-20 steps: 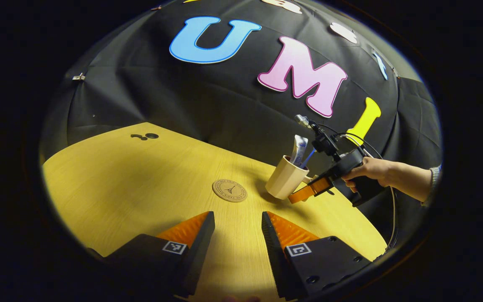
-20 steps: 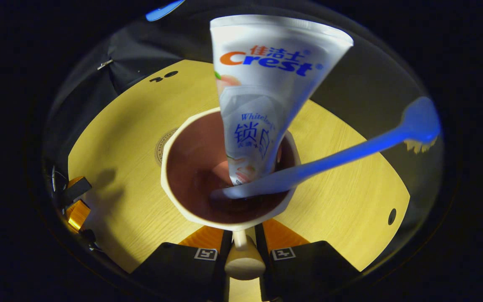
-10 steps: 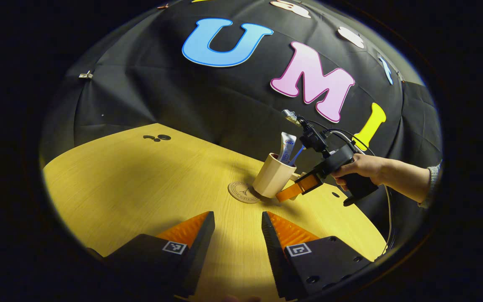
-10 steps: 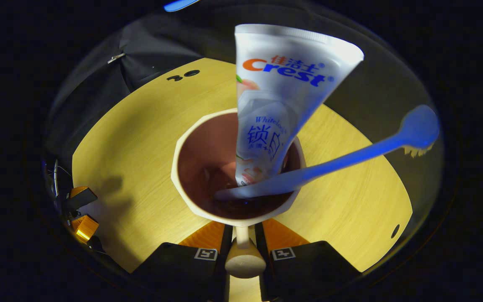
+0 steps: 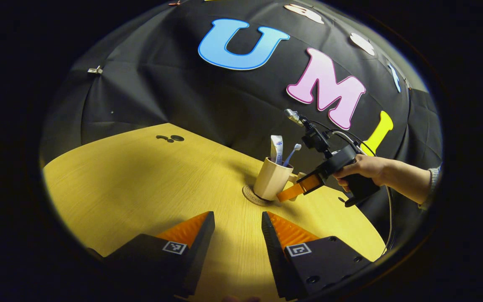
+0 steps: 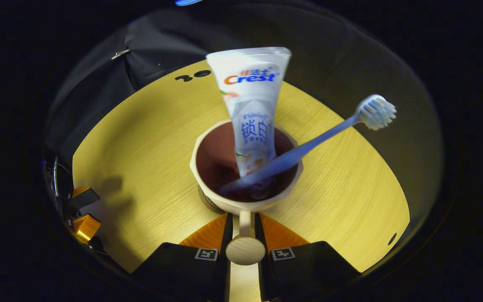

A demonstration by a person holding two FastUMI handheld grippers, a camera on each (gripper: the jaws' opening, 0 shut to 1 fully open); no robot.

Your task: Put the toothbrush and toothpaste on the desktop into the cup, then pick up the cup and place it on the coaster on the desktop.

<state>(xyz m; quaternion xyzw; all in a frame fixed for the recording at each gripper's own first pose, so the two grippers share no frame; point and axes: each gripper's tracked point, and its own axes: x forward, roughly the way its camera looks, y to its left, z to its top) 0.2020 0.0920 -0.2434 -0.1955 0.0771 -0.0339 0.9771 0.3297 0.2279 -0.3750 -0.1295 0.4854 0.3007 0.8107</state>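
I count one round yellow wood-grain worktop (image 5: 141, 176), one beige faceted ceramic cup (image 5: 270, 179), one round tan coaster (image 5: 250, 195), one white toothpaste tube (image 6: 250, 105), one blue toothbrush with white bristles (image 6: 308, 147), and two claws.

The cup is my landmark. It stands upright on the coaster, which peeks out from under its base in both views. Its outside is beige, its inside dark reddish brown, and a flat handle ending in a round knob (image 6: 245, 250) sticks out toward my right claw (image 6: 245, 224). Inside the cup the toothpaste tube stands cap down, crimped end up, leaning slightly away from the handle. The toothbrush also sits in the cup, handle down, bristled head slanting out over the rim beside the tube.

My right claw is closed on the cup's handle, both orange fingers pressed against it, with a hand (image 5: 361, 167) gripping the tool behind.

My left claw (image 5: 238, 228) hangs well apart from the cup, above bare worktop, its fingers spread wide and holding nothing.
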